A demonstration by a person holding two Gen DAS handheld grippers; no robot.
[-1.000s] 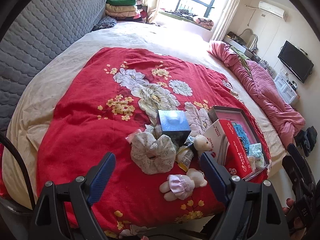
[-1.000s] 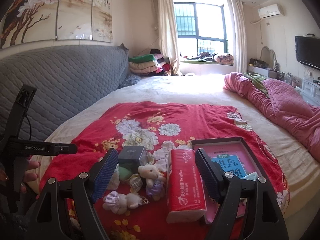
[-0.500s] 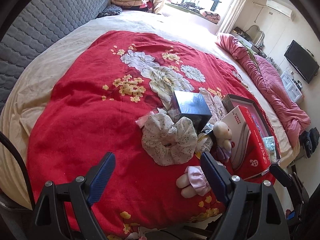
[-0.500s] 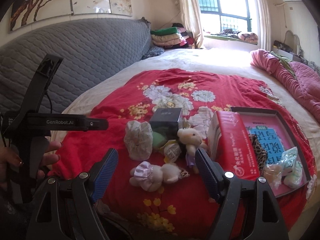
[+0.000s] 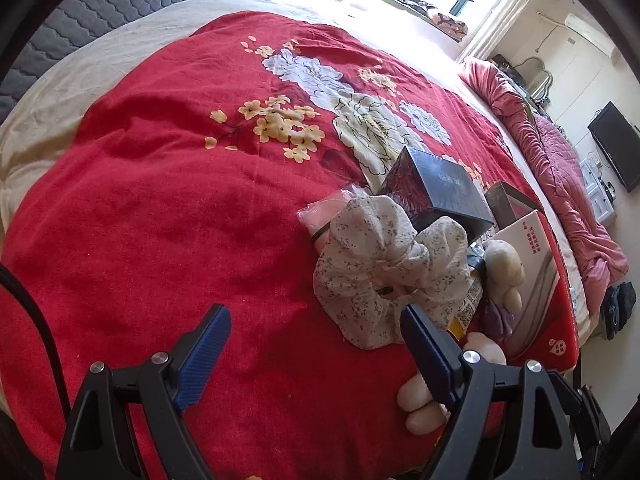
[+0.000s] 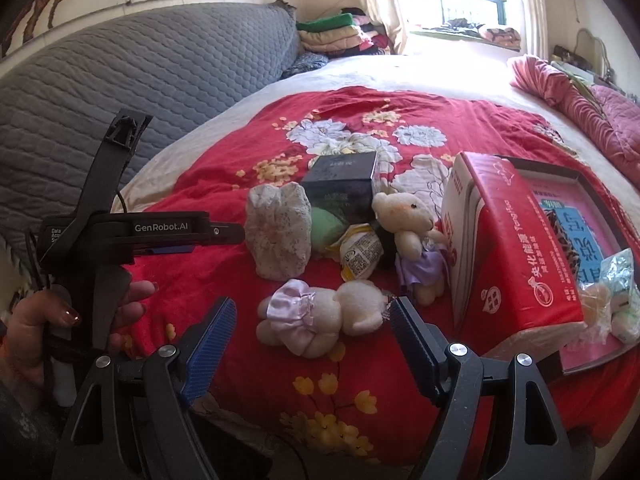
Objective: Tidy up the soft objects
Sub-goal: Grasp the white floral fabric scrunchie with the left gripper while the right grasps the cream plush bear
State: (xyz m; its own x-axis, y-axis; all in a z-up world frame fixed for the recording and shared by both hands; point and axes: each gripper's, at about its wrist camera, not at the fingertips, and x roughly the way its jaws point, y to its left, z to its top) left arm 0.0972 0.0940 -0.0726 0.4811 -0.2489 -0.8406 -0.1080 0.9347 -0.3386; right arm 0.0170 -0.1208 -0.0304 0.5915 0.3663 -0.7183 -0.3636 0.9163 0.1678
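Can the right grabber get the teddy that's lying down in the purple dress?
Probably yes. The right gripper is open, and the lying teddy sits right between its fingers on the red blanket, with nothing covering it.

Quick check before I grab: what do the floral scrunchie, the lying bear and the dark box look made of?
Floral scrunchie: thin woven cloth, matte, gathered into soft ruffles. Lying bear: cream plush, fuzzy nap, wearing a lilac skirt with a satin-like sheen. Dark box: rigid, probably glossy coated card, with sharp edges and window glare on its top.
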